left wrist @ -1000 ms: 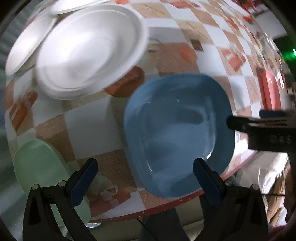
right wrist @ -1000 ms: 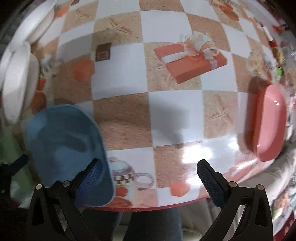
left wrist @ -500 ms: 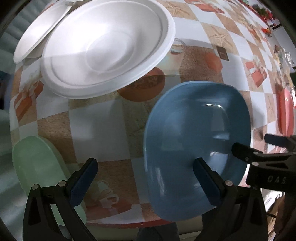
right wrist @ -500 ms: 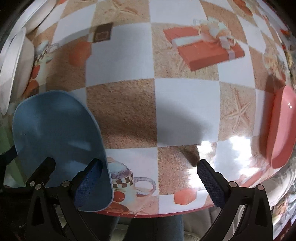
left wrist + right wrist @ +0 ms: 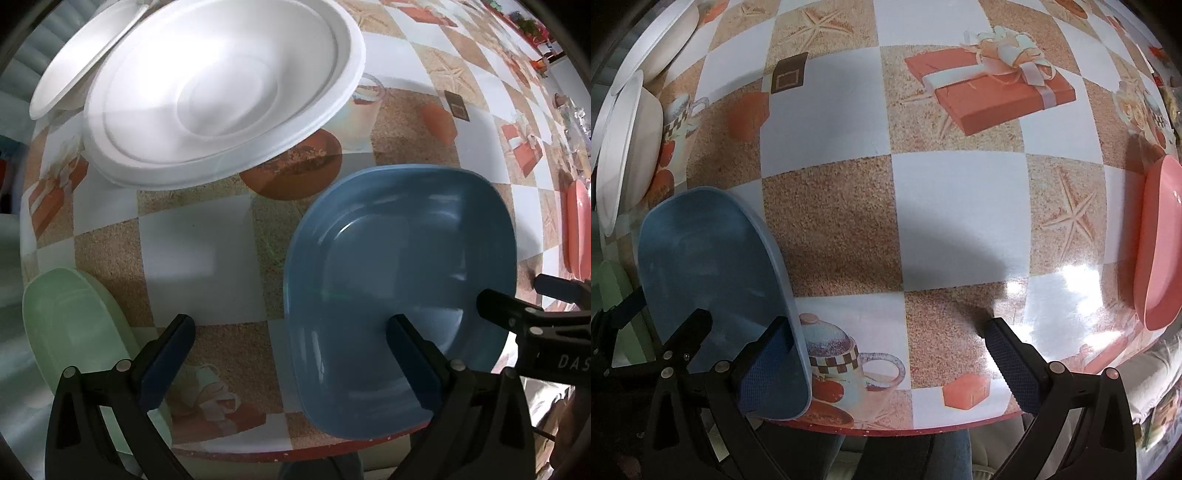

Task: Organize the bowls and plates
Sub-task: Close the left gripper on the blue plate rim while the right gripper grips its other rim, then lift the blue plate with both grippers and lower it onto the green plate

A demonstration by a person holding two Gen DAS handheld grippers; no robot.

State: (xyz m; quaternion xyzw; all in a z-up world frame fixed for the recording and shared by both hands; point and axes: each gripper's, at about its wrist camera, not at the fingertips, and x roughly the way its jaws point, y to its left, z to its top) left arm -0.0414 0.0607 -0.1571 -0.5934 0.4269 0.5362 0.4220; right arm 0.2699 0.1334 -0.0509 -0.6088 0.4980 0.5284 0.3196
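The blue bowl (image 5: 399, 266) sits right at the near edge of the table (image 5: 953, 206), its closest rim almost flush with the red trim where the checkered cloth ends. The left gripper (image 5: 291, 332) hangs over that edge with its jaws spread wide and nothing between them: its right finger lies over the bowl's hollow, its left finger over bare cloth. Left of it, a pale green dish (image 5: 74, 325) also hugs the table edge. Ahead of it, well apart from the blue bowl, a large white plate (image 5: 218, 88) rests on a stack, with a second white plate (image 5: 74, 62) behind. The right gripper (image 5: 886, 332) is likewise gaping and empty; its left finger overlaps the blue bowl's right rim, though I cannot tell whether it touches. Ahead of it lies a broad stretch of uncluttered cloth, and far to its right a pink dish (image 5: 1160, 240) sits near the table's side edge. The blue bowl itself is a rounded square, smooth and glossy, shallow, with nothing in it.
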